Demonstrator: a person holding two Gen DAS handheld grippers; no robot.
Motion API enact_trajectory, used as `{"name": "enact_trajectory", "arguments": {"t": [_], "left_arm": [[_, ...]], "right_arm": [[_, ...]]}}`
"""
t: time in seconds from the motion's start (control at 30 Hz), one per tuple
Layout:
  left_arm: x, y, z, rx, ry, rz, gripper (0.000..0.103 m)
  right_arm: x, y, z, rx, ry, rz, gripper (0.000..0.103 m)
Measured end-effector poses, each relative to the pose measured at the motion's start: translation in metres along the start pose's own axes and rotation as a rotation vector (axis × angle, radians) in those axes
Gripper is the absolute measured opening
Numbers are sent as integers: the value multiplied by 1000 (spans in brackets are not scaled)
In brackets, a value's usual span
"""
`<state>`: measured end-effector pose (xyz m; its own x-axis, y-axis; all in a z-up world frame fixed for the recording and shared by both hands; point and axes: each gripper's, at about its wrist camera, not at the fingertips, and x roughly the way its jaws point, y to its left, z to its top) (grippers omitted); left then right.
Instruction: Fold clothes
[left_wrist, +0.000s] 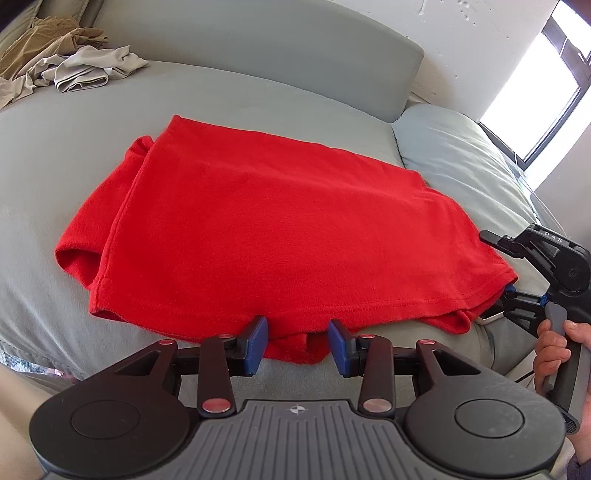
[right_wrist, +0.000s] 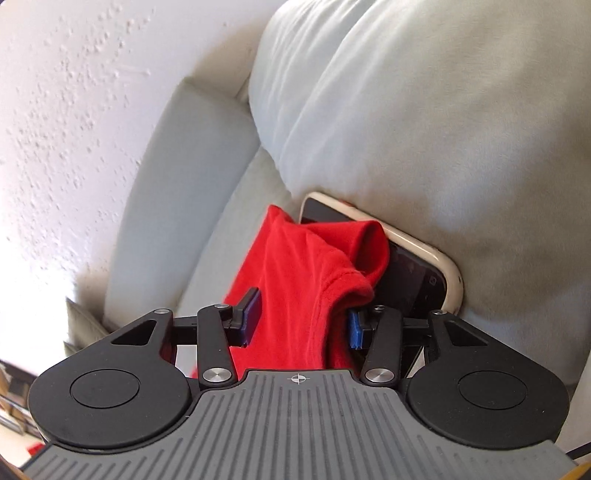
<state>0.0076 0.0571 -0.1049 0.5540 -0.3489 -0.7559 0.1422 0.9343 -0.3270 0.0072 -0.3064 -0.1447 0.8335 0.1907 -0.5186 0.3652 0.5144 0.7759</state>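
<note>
1. A grey-green sofa (left_wrist: 55, 177) fills the left wrist view; its seat is the working surface, and its low backrest curves across the top of the frame.
2. A white, rough-textured wall (left_wrist: 461, 44) stands behind the sofa, and a dark-framed window (left_wrist: 546, 92) glows bright at the upper right.
3. A pale blue cushion (left_wrist: 454, 155) lies at the right end of the seat, just beside the shirt.
4. A heap of tan and beige clothes (left_wrist: 62, 62) sits in the upper left corner, well apart from the shirt.
5. A red shirt (left_wrist: 258, 229) lies folded in the middle of the seat, with one sleeve sticking out at its left side and its hem toward the bottom of the frame.
6. The left claw (left_wrist: 298, 345) is at the bottom centre, spread wide, its blue pads on either side of a small flap of the shirt's near edge; whether a pad touches the cloth cannot be told.
7. At the right edge of the same view a hand (left_wrist: 557, 350) grips the handle of the right claw, whose tips reach to the shirt's lower right corner.
8. In the right wrist view the right claw (right_wrist: 303, 317) is also spread, with a bunched part of the shirt between its pads and cloth draped over the right-hand pad; it is not pinching.
9. A phone (right_wrist: 413, 273) in a cream case leans against the cushion right behind that bunched cloth, partly covered by it.
</note>
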Motion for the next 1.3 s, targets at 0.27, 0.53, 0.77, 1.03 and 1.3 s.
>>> {"name": "enact_trajectory", "arguments": {"t": [0.27,0.53,0.77,1.03,1.3], "left_arm": [[-6,2,2,0,3,-19,37],[-63,33,18,-111,-96,91,38],[-131,94,34,-280,-312,170,38],[-149,127,32,-345,-350,218,39],[-140,133,31,-378,-334,192,39]], "right_arm": [[9,10,5,-179,1,-90,11],[4,93,-19,-581,-32,-261,10],[13,202,-114,-1068,-50,-171,10],[40,238,-266,-1475,151,-23,10],[45,240,-251,-1287,220,-4,10]]}}
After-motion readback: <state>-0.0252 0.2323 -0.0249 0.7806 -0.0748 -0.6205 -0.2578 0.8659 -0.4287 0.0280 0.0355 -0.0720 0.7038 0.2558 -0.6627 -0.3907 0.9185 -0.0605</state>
